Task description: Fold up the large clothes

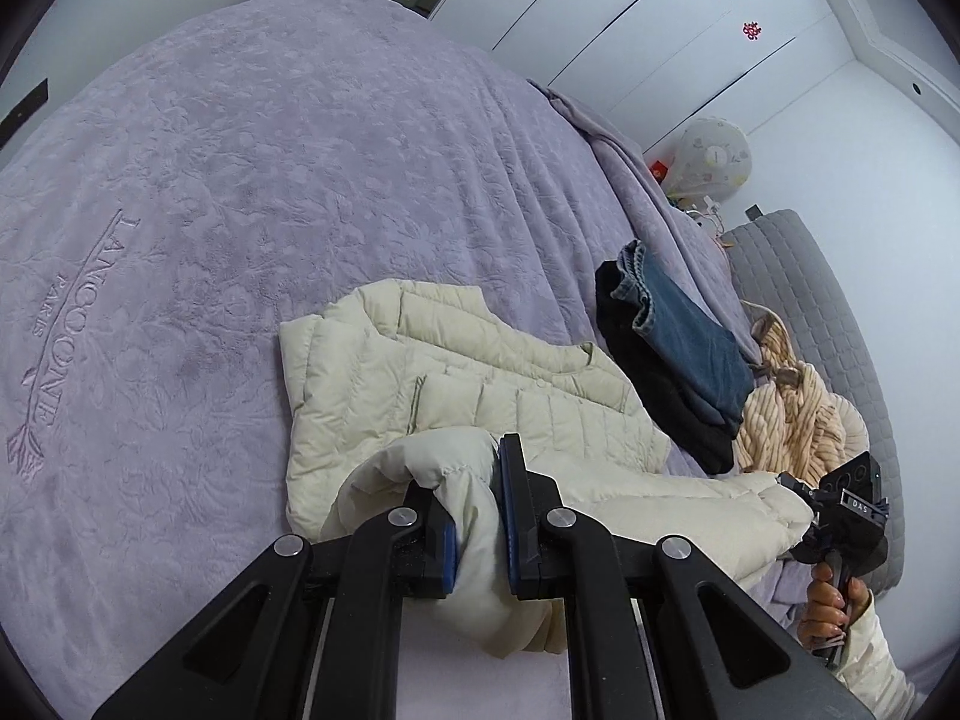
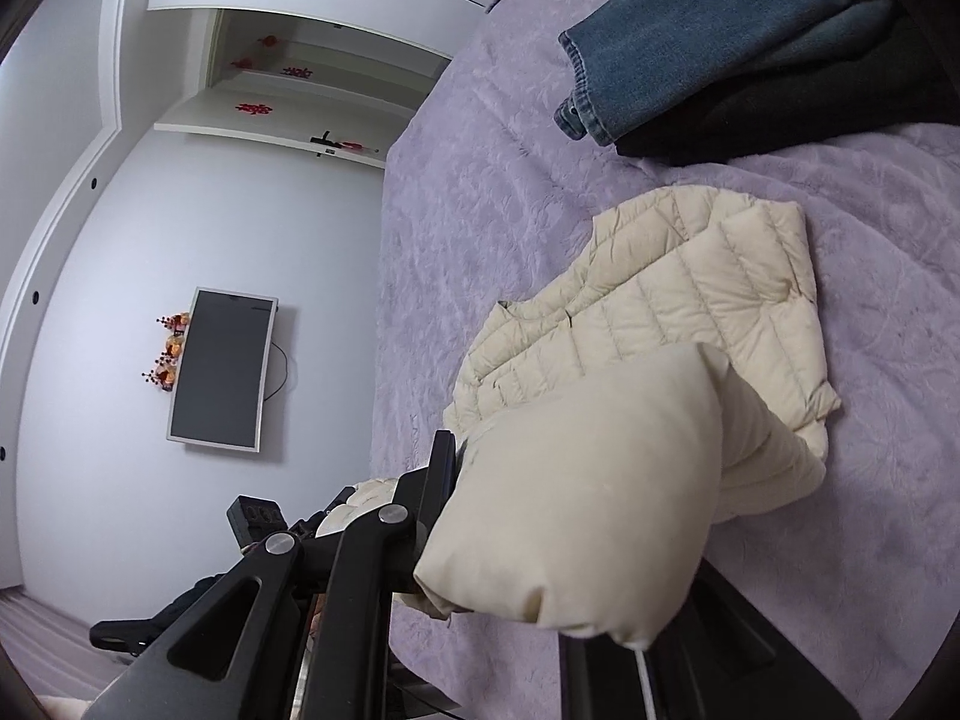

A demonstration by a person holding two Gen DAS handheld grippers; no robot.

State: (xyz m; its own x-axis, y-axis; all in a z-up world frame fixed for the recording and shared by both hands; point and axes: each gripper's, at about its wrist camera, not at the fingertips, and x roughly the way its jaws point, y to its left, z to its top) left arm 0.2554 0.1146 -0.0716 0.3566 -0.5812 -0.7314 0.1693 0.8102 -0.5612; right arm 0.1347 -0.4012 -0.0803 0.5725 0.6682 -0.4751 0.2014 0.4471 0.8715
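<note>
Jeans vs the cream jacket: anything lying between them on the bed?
Nothing. In the right wrist view only bare purple bedspread separates the jeans from the cream jacket. The black garment lies under the jeans.

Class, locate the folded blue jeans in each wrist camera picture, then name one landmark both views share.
Left wrist view: blue jeans at centre right, lying on a black garment, beyond the cream puffer jacket.
Right wrist view: blue jeans at top right, above the cream puffer jacket.
Shared landmark: the lilac bedspread.
</note>
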